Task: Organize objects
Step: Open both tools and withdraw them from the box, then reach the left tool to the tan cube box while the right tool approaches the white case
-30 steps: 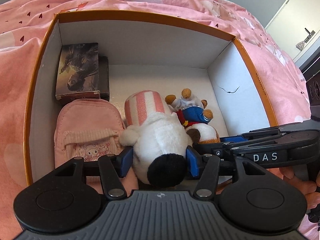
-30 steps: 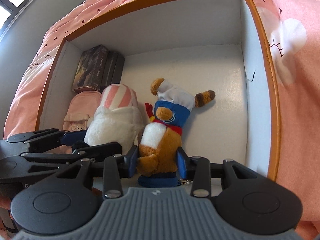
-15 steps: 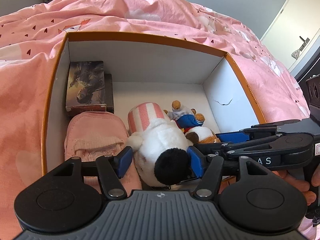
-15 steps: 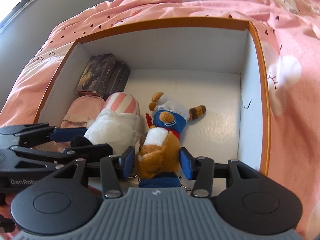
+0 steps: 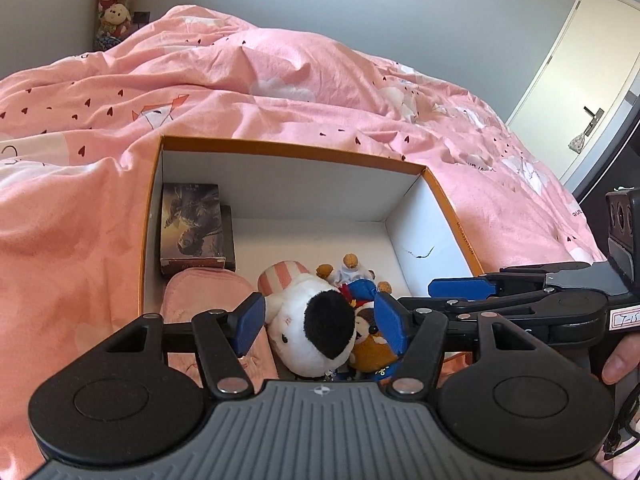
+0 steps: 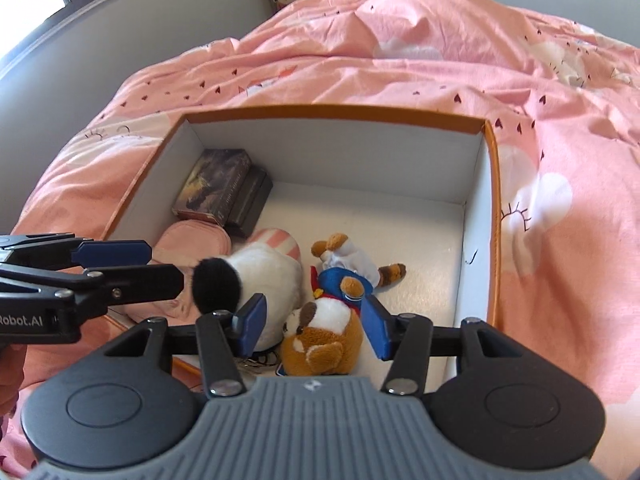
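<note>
My left tongs [image 5: 320,322] and right tongs [image 6: 310,326] have just opened wide, empty; the white plush [image 5: 310,328] and brown plush [image 6: 322,342] lie inside the orange-rimmed cardboard box [image 6: 494,184], so packing looks nearly finished.

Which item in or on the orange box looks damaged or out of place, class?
The box's right inner wall bears a small dark crack-like mark, also visible in the right wrist view. Everything else lies tidily inside.

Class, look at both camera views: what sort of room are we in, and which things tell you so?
Most likely a bedroom: a rumpled pink duvet over a bed, soft toys stacked in the corner, and a room door.
</note>
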{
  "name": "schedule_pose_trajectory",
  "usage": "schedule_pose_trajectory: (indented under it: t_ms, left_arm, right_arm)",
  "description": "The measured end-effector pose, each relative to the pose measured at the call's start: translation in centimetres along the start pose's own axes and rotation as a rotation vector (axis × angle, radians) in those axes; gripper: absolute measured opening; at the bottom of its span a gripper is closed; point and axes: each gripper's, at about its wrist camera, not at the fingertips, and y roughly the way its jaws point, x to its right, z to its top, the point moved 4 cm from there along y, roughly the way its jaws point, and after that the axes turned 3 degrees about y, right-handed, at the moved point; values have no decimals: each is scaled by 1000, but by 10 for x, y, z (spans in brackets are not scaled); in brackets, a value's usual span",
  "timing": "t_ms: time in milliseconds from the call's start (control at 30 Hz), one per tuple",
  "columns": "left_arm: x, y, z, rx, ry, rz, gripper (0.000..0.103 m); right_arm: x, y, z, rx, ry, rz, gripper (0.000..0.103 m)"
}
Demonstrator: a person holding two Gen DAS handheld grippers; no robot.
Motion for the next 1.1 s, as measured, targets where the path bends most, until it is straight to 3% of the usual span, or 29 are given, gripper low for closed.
schedule_pose_trajectory:
  t_ms: [167,333,467,667,867,1100]
  left_arm:
    - [14,-28,-4,27,39,-12,66]
    - [30,-52,-23,-16,80,-79,66]
    - [38,-50,-52,-124,108,-95,62]
    - [52,-29,-93,-264,139,-148,57]
    - [75,-15,-119,-381,207,-199,57]
    - [81,-16,-139,-505,258,-179,57]
  right_arm:
    - [-11,-36,-9,70,9,27,54]
    - [-26,-70,-37,95,-3,54,52]
    - [-29,-78,-68,25,24,85,46]
    - [-11,-74,-111,-98,100,-1,45]
    - [-2,-75,-157,-198,148,-10,44]
    - [-10,-73,-186,-253,83,24,45]
